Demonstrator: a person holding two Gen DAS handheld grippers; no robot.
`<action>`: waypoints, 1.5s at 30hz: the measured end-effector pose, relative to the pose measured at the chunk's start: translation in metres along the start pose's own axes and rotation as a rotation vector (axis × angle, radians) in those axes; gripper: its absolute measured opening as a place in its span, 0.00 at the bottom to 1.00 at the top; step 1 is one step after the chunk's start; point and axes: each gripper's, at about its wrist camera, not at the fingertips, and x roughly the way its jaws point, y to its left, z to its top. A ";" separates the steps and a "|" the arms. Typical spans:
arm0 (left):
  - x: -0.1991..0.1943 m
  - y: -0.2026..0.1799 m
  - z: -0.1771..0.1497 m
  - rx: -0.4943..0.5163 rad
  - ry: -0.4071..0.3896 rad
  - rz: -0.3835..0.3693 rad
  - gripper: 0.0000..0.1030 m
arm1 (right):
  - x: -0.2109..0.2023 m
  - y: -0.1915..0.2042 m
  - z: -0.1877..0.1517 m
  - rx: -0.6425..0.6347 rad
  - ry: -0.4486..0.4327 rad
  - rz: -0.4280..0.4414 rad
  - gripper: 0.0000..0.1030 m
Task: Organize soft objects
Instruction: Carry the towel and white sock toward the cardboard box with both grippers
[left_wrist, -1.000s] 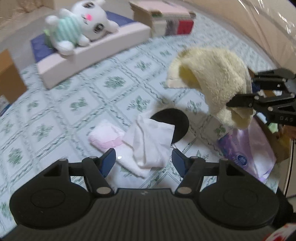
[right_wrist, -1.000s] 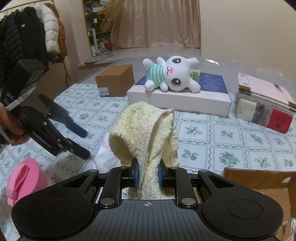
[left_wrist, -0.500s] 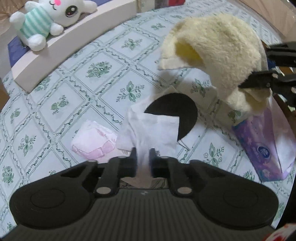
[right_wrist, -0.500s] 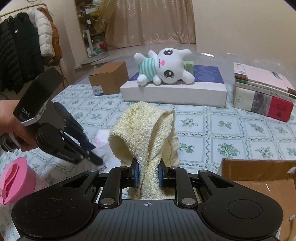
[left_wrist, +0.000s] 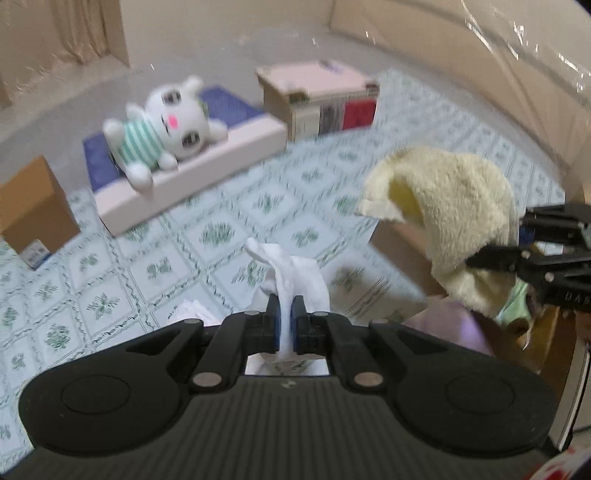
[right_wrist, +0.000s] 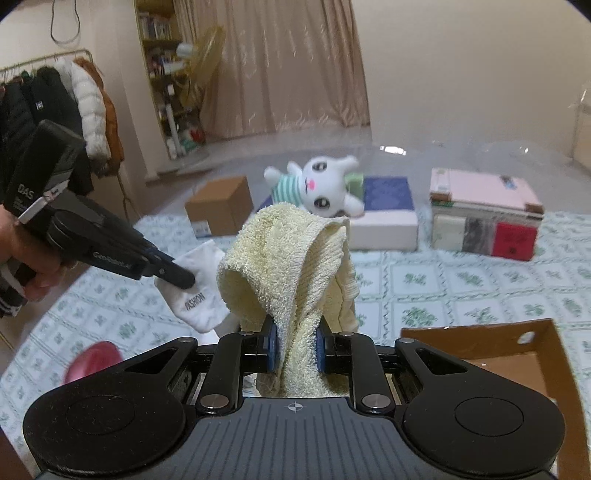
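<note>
White cloth (left_wrist: 295, 280) is clamped in my left tool (left_wrist: 284, 325), pads tight on a thin fold of it; it hangs clear above the green-patterned floor (left_wrist: 110, 280), and from the right wrist view I read "FASHION" printed on it (right_wrist: 195, 291). My right tool (right_wrist: 293, 347) is clenched on a yellow towel (right_wrist: 291, 258), which bulges up in a loose hood over the pads and drapes down between them. In the left wrist view that towel (left_wrist: 454, 206) hangs at the right, pinched by the right tool (left_wrist: 480, 258), with a brown box (left_wrist: 402, 243) below it and something lilac (left_wrist: 447, 325) beside that. The same open box (right_wrist: 517, 347) sits just right of my right tool in its own view. A hand (right_wrist: 26, 258) grips the left tool (right_wrist: 184, 278) at the left edge there. Farther off, a plush rabbit (right_wrist: 321, 184) in a striped shirt lies on a flat white box (right_wrist: 384, 221) with a blue top. A stack of books (right_wrist: 484, 214) stands to its right, a small carton (right_wrist: 219, 203) to its left. Something pink (right_wrist: 94, 360), blurred, lies low at the left
</note>
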 end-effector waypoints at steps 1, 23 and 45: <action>-0.012 -0.008 0.000 0.003 -0.019 0.015 0.04 | -0.011 0.002 0.000 0.000 -0.011 -0.003 0.19; -0.076 -0.078 -0.027 -0.052 -0.103 0.023 0.04 | -0.108 -0.006 -0.036 0.103 -0.056 -0.003 0.19; -0.153 -0.157 0.023 0.023 -0.278 0.011 0.04 | -0.186 -0.032 -0.029 0.115 -0.170 -0.100 0.19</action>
